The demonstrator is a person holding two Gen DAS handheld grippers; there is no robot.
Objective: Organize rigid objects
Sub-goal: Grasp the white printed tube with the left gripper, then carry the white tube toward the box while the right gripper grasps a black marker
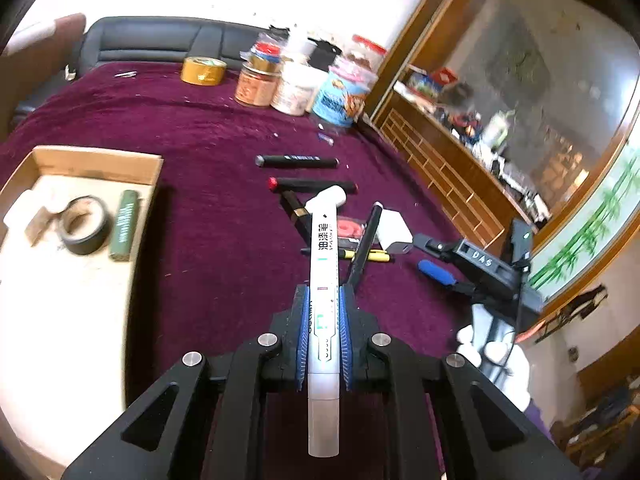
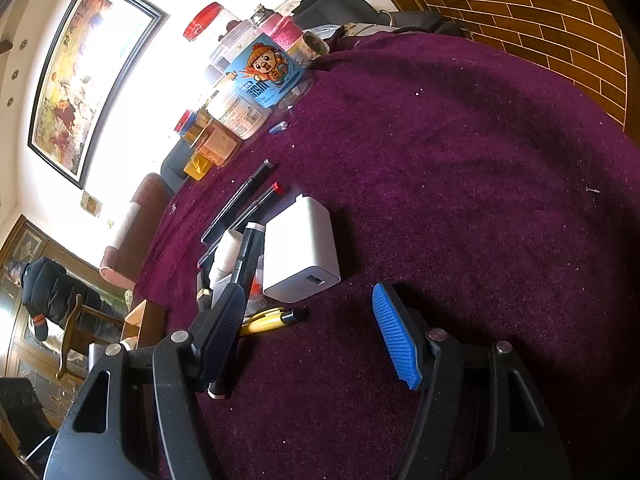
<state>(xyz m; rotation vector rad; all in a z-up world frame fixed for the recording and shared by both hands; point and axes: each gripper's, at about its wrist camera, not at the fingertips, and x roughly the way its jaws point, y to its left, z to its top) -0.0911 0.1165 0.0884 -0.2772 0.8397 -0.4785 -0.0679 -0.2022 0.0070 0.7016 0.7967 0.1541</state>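
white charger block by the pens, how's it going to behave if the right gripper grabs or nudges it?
The charger looks like a rigid, boxy block with flat faces, so it should slide on the cloth rather than roll. Its smooth casing may slip a little between the fingers. It touches the black pen in the pile, so a push would likely disturb that too.
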